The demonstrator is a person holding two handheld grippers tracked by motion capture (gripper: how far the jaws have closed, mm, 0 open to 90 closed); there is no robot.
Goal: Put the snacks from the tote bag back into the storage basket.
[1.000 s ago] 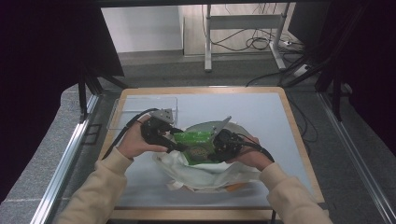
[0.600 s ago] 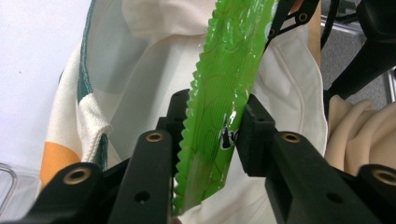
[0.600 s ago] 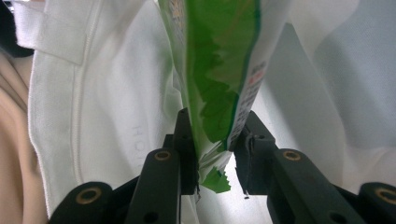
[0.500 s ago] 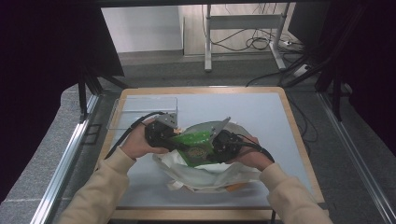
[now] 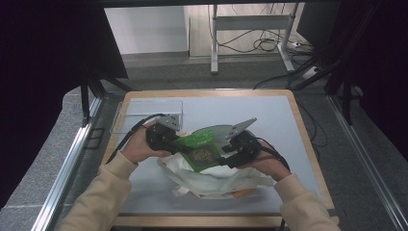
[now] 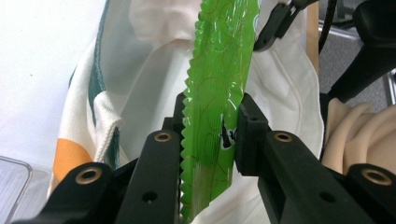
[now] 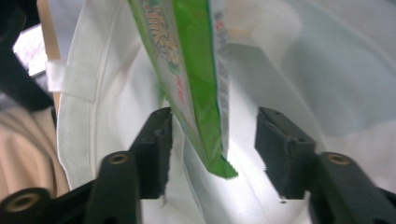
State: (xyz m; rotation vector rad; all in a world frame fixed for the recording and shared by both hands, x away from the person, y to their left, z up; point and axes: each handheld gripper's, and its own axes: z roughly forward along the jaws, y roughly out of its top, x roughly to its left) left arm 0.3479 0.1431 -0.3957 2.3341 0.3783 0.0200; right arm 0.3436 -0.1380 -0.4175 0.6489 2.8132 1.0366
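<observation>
Cream sleeves (image 5: pixel 103 192); black hand-held gripper (image 6: pixel 210 140) arms; brass-ringed screw holes.

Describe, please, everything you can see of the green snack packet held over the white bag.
The green snack packet is a glossy plastic pouch with a zigzag sealed edge and printed lettering. It hangs over the open white cloth bag. The left gripper pinches its sealed edge; the right gripper, jaws just opened, stands around its corner without pressing it.

You work at a table (image 5: pixel 288 115) with a pale grey top inside a light wooden rim. A clear plastic tray (image 5: pixel 144 113) sits on it at the far left corner. Near the middle, toward your edge, a white cloth bag (image 5: pixel 216 180) with an orange patch lies crumpled on the grey surface, its mouth gaping open.
</observation>
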